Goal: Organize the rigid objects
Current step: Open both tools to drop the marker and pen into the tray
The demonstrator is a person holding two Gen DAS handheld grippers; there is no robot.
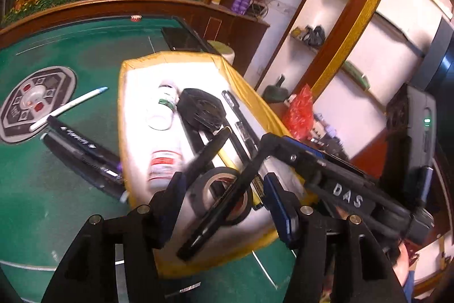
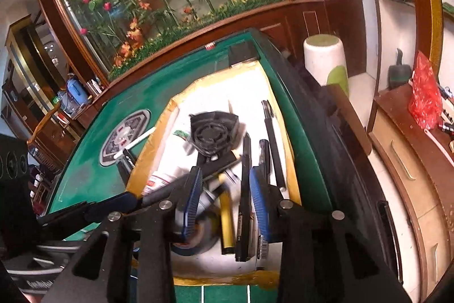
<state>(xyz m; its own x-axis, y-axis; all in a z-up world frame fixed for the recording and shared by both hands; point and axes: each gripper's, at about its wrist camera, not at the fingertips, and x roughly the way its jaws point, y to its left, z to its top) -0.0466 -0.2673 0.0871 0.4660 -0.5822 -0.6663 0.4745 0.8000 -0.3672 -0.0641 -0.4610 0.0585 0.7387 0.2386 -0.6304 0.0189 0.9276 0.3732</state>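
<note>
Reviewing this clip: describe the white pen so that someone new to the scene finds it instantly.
Start at the green table and find the grey hexagonal panel at its middle. The white pen lies slanted across the panel's edge, outside the yellow-rimmed tray. It is the only white pen; the markers beside it are black.

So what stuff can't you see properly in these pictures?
- Left view: white bottle's label, smeared by blur.
- Right view: tape roll, partly hidden behind the right tongs.
- Left view: marker's print, too small to read.
- Both views: tray's near edge, covered by tongs.
</note>
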